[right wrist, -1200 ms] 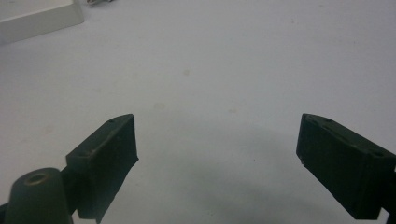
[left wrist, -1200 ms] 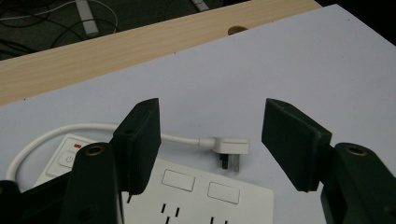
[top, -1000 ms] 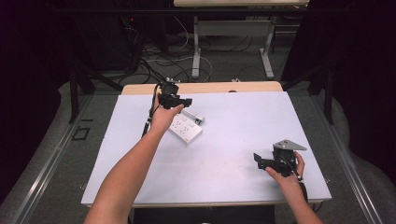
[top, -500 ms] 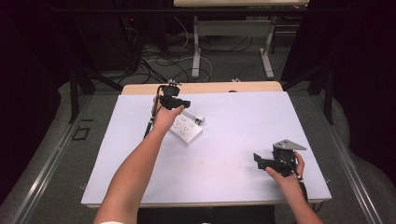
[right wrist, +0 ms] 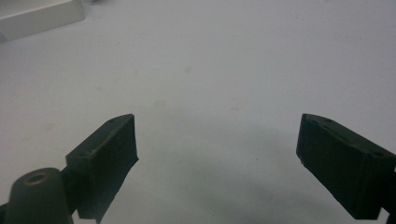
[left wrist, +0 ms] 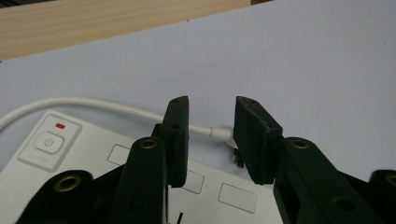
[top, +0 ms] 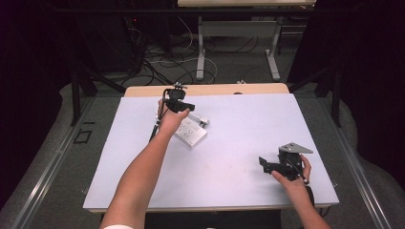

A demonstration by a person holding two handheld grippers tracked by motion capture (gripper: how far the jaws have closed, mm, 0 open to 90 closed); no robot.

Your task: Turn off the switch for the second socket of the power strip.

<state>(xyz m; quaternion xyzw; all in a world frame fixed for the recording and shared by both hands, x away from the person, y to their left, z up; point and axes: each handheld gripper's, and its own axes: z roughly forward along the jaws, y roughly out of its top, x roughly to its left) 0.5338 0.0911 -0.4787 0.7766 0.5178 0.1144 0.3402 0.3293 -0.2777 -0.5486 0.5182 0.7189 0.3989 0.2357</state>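
The white plug (left wrist: pixel 227 135) lay at the far edge of the power strip (left wrist: pixel 93 154) on the counter (top: pixel 248 143). The left tongs (left wrist: pixel 211 135) had just been closing around it, not yet pressing. The plug looked stiff, light and smooth; its body seemed the best hold. The right tongs (right wrist: pixel 217 154) stood wide apart, empty.

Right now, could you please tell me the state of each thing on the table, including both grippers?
Power strip: flat on the table, red mark above its button.
White plug: lying beside the strip, unplugged, between the left fingers.
Left gripper: fingers have just been closing around the plug, not yet pressing.
Right gripper: open wide, holding nothing, low over bare table.
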